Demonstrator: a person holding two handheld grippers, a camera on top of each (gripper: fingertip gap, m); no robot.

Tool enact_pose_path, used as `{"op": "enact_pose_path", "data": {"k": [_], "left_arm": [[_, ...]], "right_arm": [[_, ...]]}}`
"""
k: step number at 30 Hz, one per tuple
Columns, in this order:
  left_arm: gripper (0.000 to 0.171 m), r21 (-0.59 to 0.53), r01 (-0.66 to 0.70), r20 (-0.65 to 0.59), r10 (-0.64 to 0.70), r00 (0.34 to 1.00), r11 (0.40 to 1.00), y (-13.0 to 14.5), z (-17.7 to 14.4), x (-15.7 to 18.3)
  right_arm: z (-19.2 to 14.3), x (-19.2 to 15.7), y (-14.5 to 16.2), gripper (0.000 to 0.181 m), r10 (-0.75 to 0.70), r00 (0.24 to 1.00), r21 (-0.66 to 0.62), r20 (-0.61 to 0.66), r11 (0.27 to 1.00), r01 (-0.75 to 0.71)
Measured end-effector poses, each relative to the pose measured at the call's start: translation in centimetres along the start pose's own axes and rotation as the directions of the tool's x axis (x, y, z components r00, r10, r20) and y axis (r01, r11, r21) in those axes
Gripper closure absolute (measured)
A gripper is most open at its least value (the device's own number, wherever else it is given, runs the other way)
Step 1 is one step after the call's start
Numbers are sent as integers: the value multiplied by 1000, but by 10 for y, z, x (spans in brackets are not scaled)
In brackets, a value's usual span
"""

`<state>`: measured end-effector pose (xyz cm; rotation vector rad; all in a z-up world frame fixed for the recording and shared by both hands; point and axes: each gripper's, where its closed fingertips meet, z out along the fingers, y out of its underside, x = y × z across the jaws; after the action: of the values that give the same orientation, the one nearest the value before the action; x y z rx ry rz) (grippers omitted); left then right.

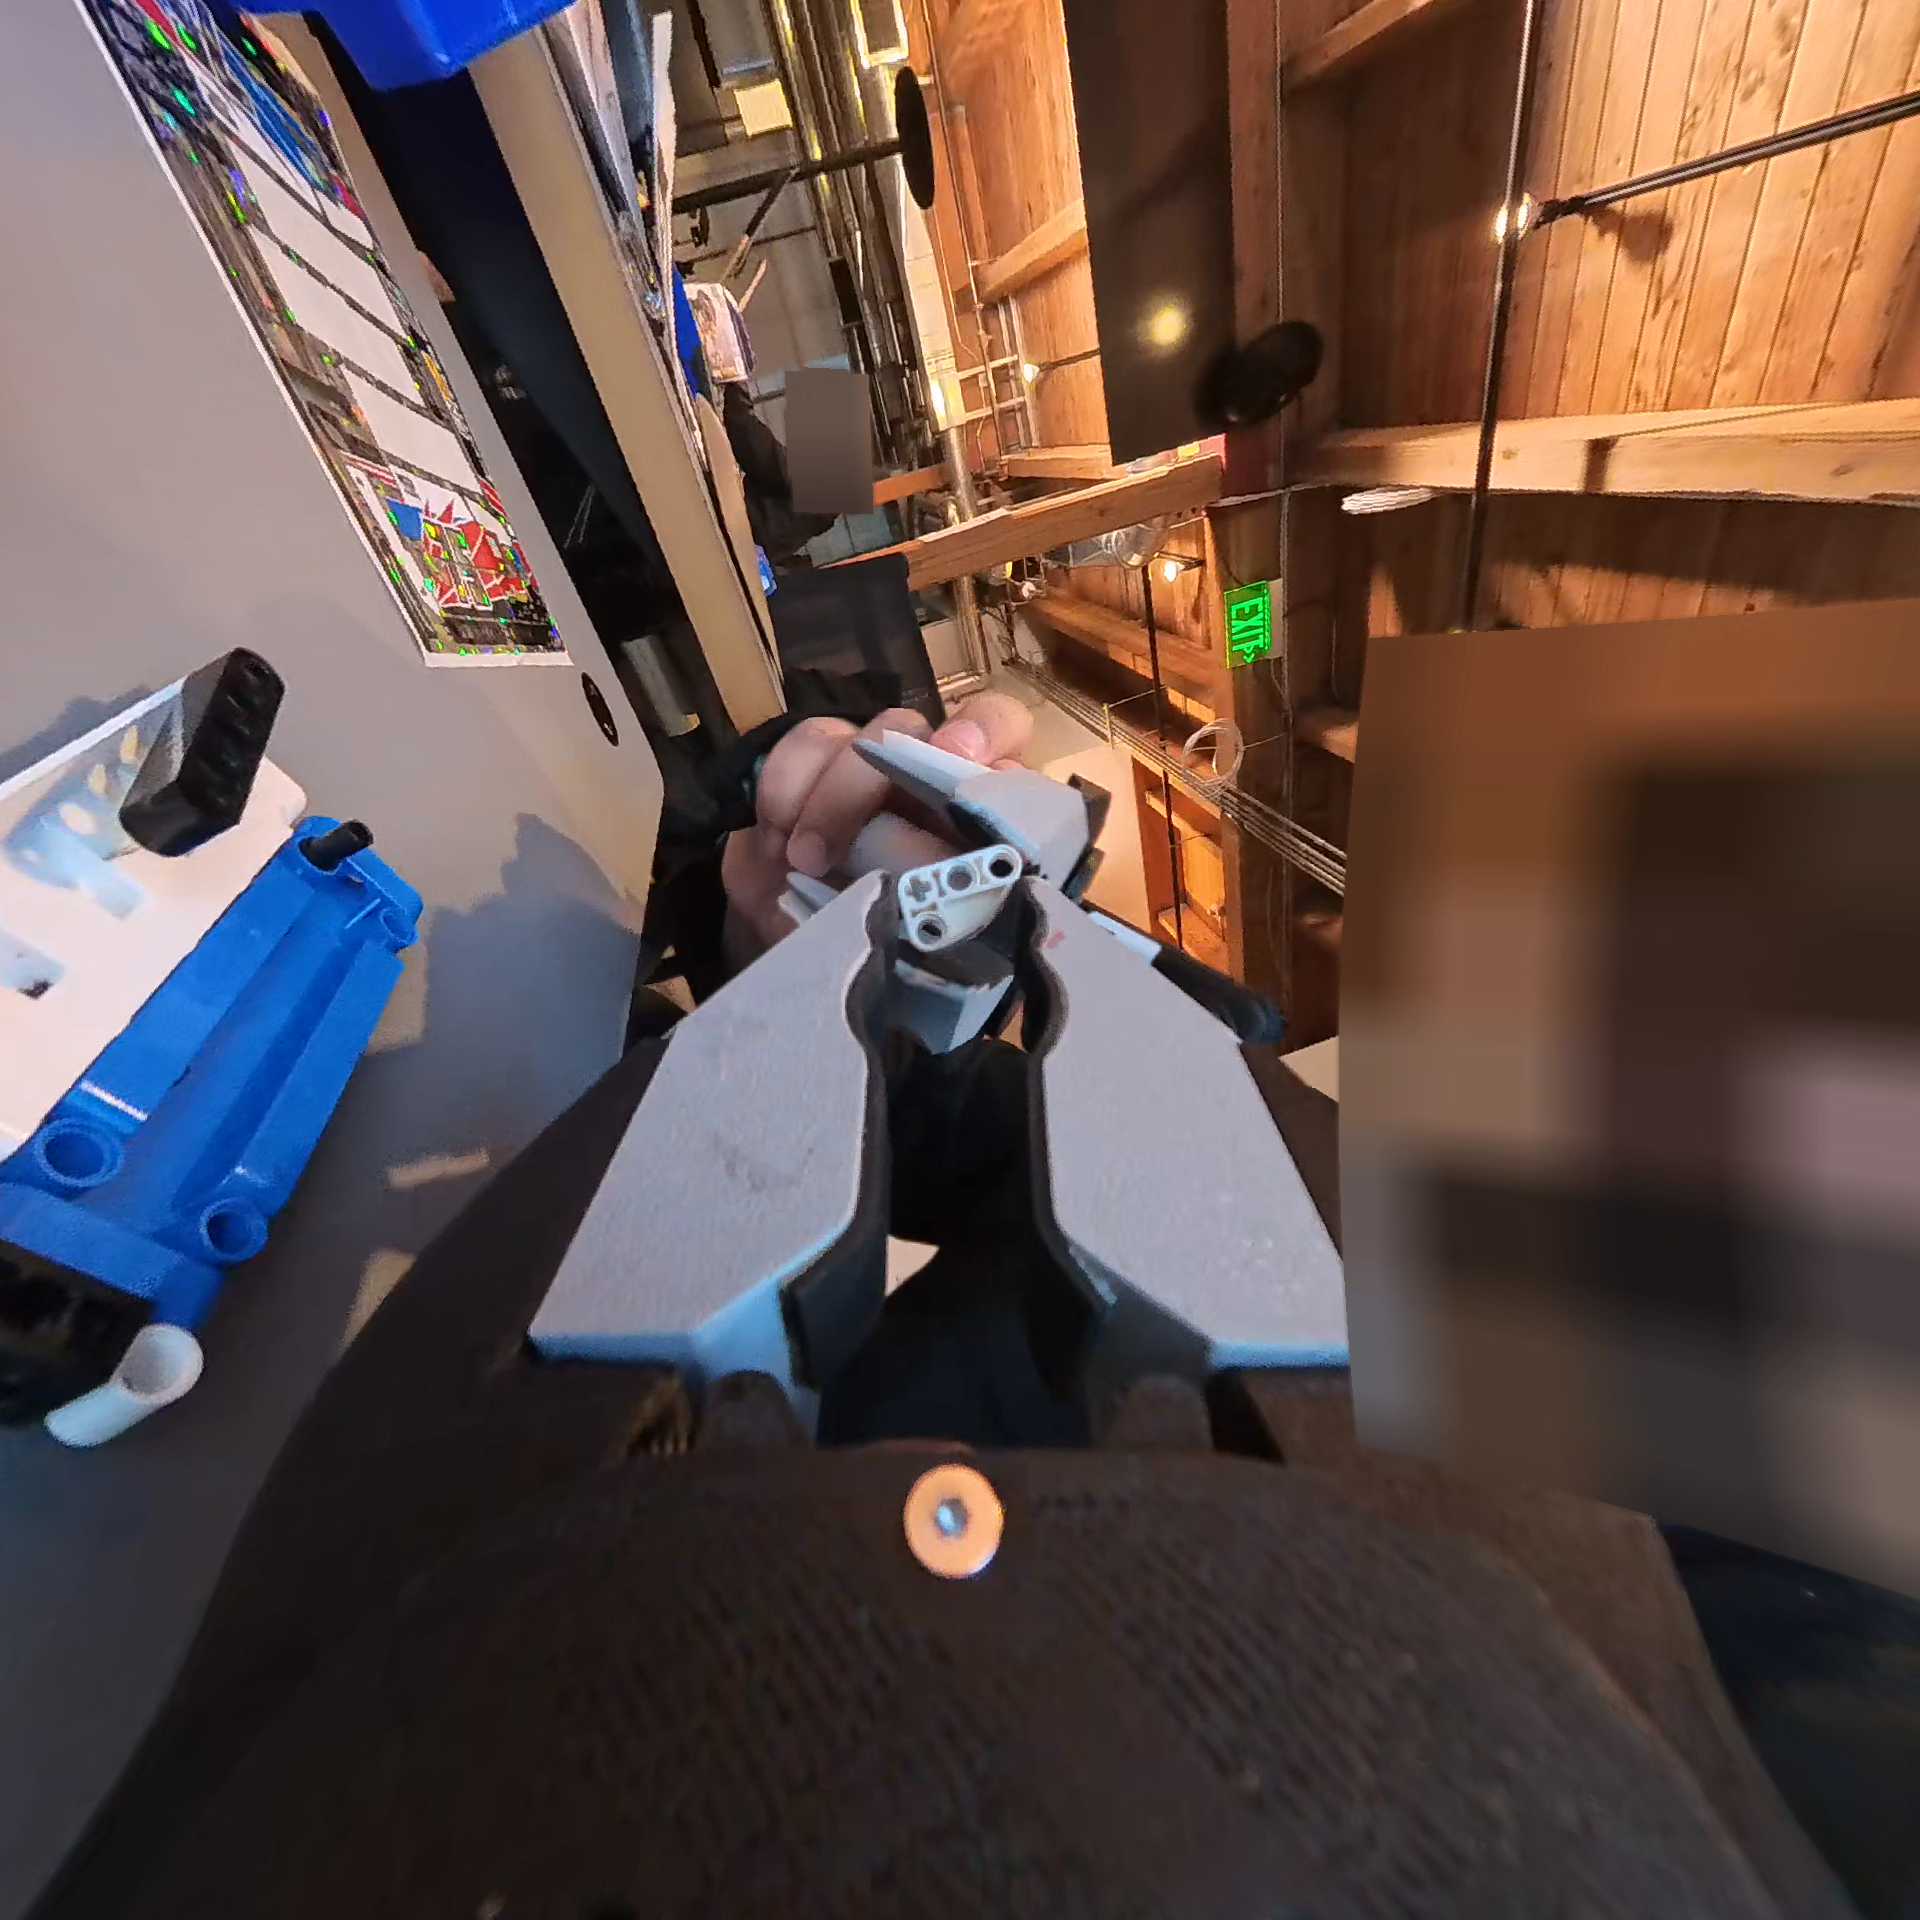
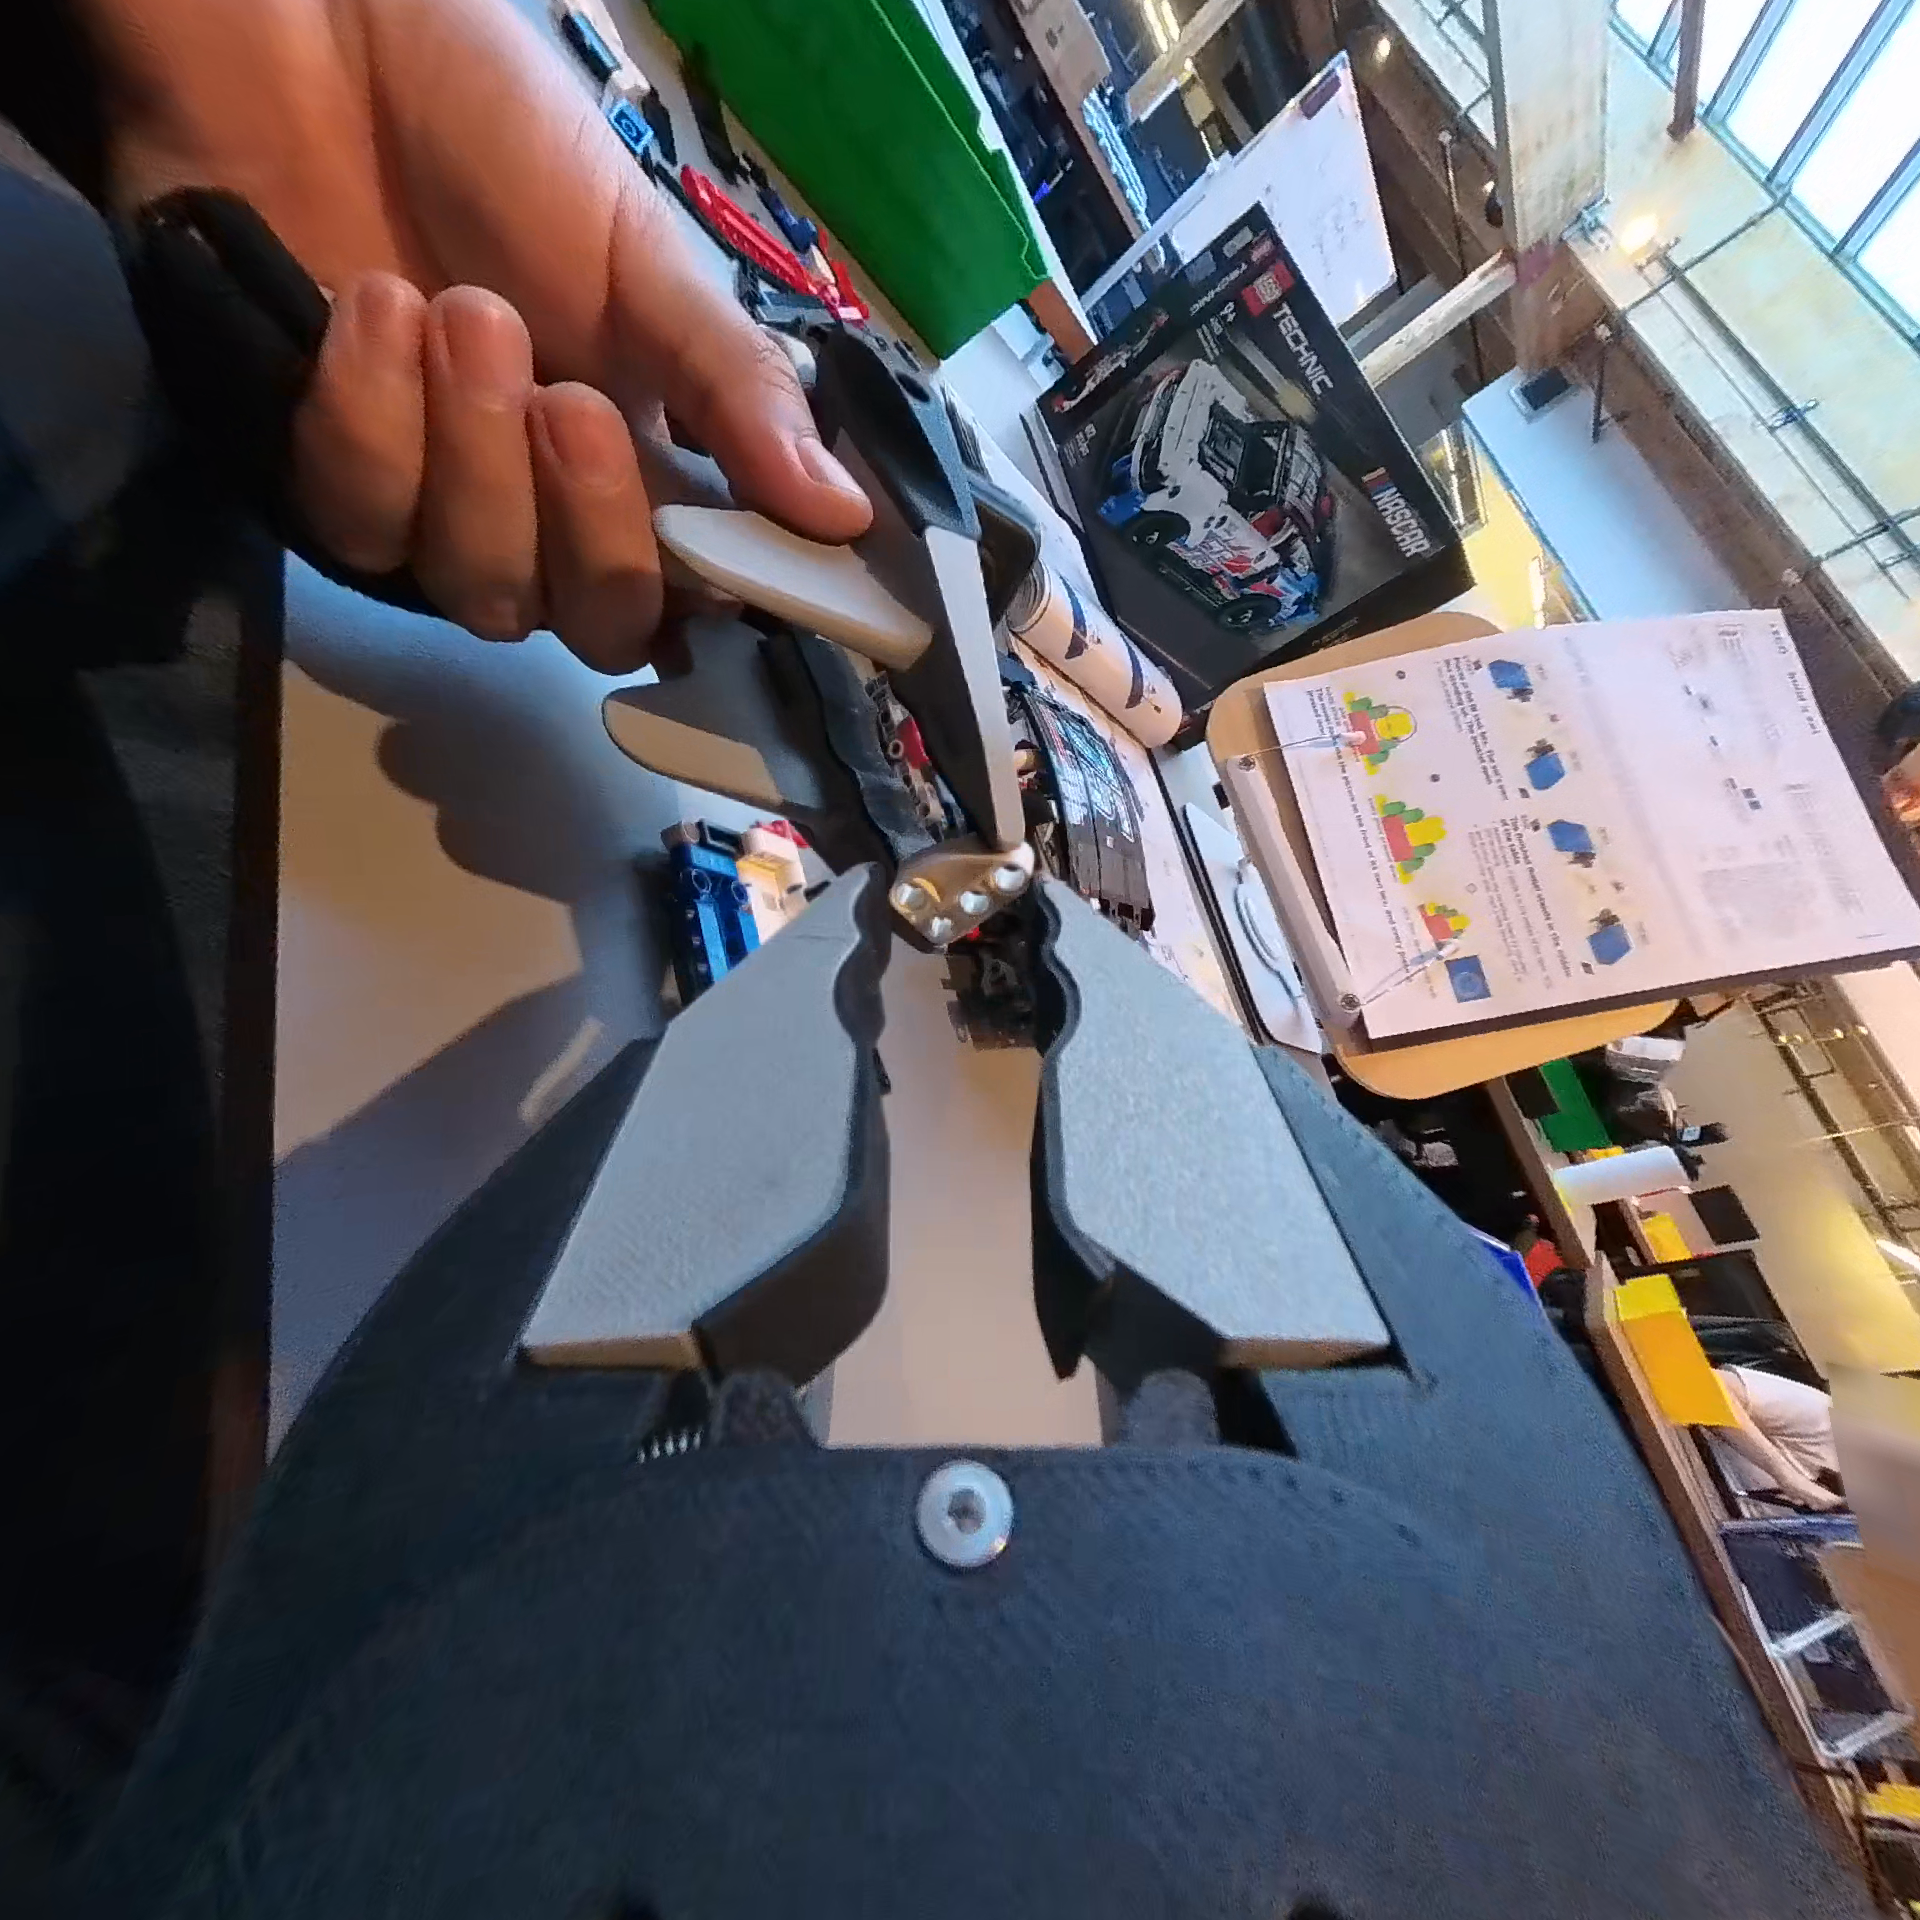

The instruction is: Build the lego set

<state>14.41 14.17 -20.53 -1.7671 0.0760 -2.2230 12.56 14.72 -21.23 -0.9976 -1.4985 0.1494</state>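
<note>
A small white angled Lego beam with holes (image 1: pixel 956 894) sits between the fingertips of my left gripper (image 1: pixel 961 904), which is closed on it, raised off the white table (image 1: pixel 94 436). My right gripper (image 2: pixel 956 894) meets it head-on and is closed on the same beam (image 2: pixel 961 899). In the left wrist view the right gripper's grey fingers (image 1: pixel 1013 821) show above and below the beam, with a hand (image 1: pixel 831 800) behind. In the right wrist view a left gripper finger (image 2: pixel 982 717) reaches down onto the beam's end, held by a hand (image 2: pixel 499 364).
A blue and white Lego assembly (image 1: pixel 208 1049) lies on the table to the left; it also shows in the right wrist view (image 2: pixel 717 914). The set's box (image 2: pixel 1247 468), an instruction sheet on a stand (image 2: pixel 1579 810), loose red parts (image 2: pixel 748 239) and a green bin (image 2: pixel 862 156) lie beyond. Left and right tips are no more than a few centimetres apart.
</note>
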Motion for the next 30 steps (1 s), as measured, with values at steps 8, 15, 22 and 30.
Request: {"op": "enact_pose_path", "data": {"k": [8,15,22,30], "left_arm": [[152,59,30,19,-31,999,998,-6,-1,-5],[154,-13,-227,294,221,930,974,-10,-7,-25],[146,-168,-417,471,444,762,893,-19,-20,-42],[132,-386,-509,543,636,548,769,-21,-18,-53]], "right_arm": [[5,1,6,158,88,996,-23,-23,996,-89],[14,-7,24,159,311,950,-91,40,948,-306],[23,-21,49,159,358,930,-211,80,918,-336],[27,-22,54,159,354,933,-253,64,910,-328]]}}
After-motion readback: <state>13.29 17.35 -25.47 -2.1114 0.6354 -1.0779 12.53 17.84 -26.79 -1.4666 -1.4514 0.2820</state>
